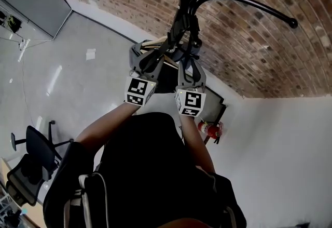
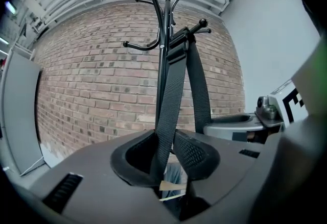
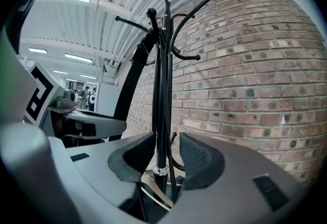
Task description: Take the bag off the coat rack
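Left gripper (image 2: 166, 157) stands open around the bag's black webbing strap (image 2: 173, 85) (looped over a coat rack (image 2: 166, 16) hook); right gripper (image 3: 168, 159) gapes too.

No legible text, brand or number in any view. Left cube (image 1: 139, 91) and right cube (image 1: 190, 102) bore black-and-white square markers: coded patterns only, no letters or digits. Same marker patterns showed partly at edge of both gripper views, equally unreadable as text. Extinguisher (image 1: 209, 129) label too small to read.
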`<action>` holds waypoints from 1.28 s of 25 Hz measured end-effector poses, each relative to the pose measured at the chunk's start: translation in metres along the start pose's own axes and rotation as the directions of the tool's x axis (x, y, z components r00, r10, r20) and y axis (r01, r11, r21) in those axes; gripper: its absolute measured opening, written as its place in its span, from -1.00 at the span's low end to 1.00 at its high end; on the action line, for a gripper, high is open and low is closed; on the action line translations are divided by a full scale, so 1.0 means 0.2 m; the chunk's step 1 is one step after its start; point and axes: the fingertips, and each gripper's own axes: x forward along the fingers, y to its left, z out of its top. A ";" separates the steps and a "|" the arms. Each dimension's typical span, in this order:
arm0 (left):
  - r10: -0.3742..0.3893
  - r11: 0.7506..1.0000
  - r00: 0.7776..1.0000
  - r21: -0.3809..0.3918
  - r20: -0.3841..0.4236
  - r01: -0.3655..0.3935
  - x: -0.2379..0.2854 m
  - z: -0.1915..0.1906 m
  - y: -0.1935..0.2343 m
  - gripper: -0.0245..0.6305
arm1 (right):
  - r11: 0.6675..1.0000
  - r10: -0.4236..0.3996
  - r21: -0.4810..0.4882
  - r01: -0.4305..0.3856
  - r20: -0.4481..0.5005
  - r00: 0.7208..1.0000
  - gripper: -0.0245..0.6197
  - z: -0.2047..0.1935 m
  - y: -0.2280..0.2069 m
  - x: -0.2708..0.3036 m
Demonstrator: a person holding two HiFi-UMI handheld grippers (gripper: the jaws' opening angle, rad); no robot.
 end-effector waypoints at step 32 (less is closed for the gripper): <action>0.159 0.984 0.955 -0.123 0.252 -0.131 -0.34 0.46 0.40 -0.86 | 0.968 -0.234 0.128 0.217 0.135 0.963 -0.86 0.26 -0.41 -0.23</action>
